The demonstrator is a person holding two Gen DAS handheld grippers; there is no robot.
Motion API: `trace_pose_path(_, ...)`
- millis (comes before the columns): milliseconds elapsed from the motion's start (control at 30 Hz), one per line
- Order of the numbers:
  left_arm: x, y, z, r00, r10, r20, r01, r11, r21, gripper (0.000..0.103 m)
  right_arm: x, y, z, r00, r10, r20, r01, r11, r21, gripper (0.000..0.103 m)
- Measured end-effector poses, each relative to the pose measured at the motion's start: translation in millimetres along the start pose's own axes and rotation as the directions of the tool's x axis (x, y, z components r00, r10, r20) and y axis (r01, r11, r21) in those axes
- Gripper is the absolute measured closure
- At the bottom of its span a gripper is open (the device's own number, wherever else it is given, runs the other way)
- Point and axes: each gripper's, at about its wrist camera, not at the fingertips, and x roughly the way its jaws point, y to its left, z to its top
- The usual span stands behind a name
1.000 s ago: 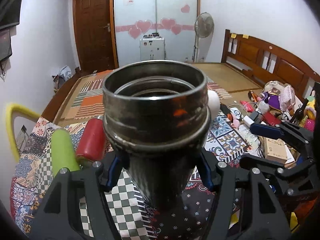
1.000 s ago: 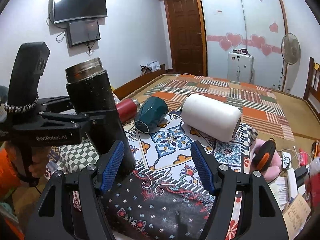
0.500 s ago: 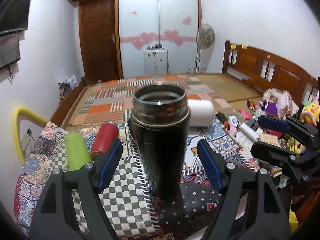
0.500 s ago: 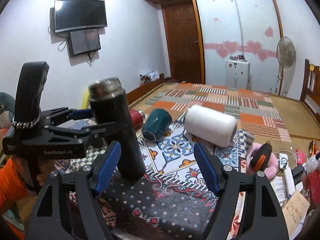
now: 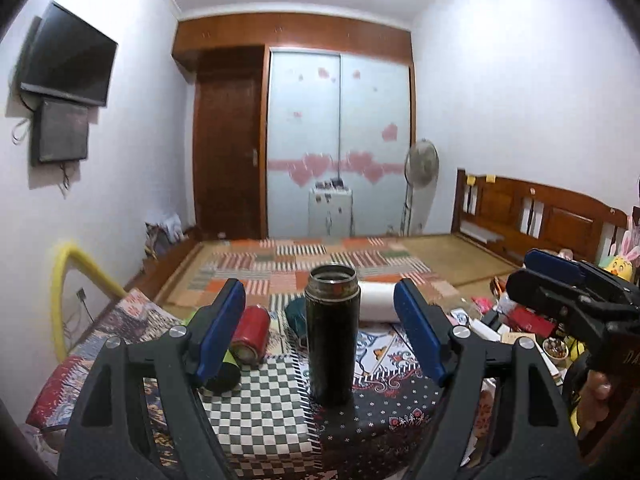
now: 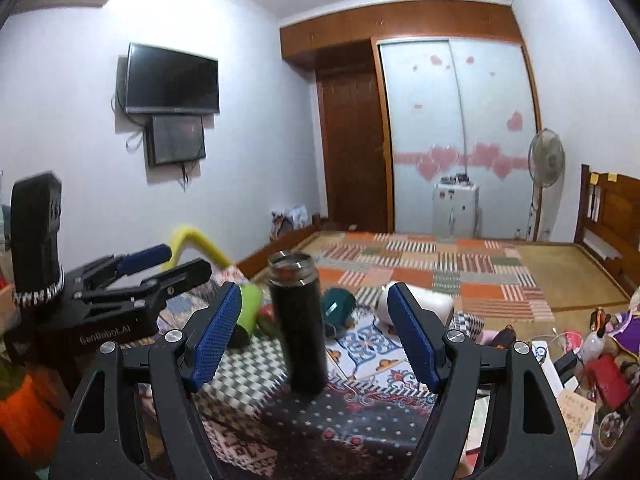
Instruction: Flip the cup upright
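A tall black steel flask cup (image 5: 331, 332) stands upright, mouth up, on the patterned cloth; it also shows in the right wrist view (image 6: 299, 324). My left gripper (image 5: 320, 336) is open and empty, drawn back from the cup, which stands free between and beyond its blue pads. My right gripper (image 6: 314, 336) is open and empty, also back from the cup. The left gripper shows at the left of the right wrist view (image 6: 156, 268), and the right gripper at the right of the left wrist view (image 5: 560, 280).
Behind the cup lie a red cup (image 5: 250, 330), a green cup (image 6: 250, 308), a teal cup (image 6: 338, 308) and a white cup (image 6: 420, 308), all on their sides. Clutter (image 6: 592, 360) fills the right side. A bed with a mat (image 5: 320, 260) lies beyond.
My left gripper let go of the black cup, which was held close and tilted, and pulled back and up. The cup now stands free. My right gripper also drew back.
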Motion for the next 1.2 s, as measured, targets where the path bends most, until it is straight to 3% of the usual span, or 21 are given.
trace_pose_path(100,-17,-1,-1,0.999,0.016,0.039,-0.016,1.0,-0.001,0.025,-11,7,1,0.999,-0.017,0.04,0.016,1.0,0.009,0.03)
trace_pose_path(200,-31,-2,-2,0.996,0.04,0.075,-0.041,0.999,0.001,0.017,-21,13,-1,0.997,-0.026,0.07,0.025,1.0,0.013,0.026)
trace_pose_path(400,-45,-4,-11,0.992,0.063,0.107,-0.064,0.998,0.006,0.007,-27,22,-7,0.992,-0.066,0.103,0.067,0.998,-0.001,0.015)
trace_pose_path(533,-50,-4,-13,0.991,0.073,0.116,-0.074,0.997,0.002,0.001,-33,27,-12,0.988,-0.095,0.125,0.096,0.995,-0.002,0.0)
trace_pose_path(1200,-45,-3,-21,0.993,0.073,0.097,-0.072,0.997,-0.006,0.0,-41,35,-19,0.98,-0.148,0.133,0.152,0.988,-0.016,0.0)
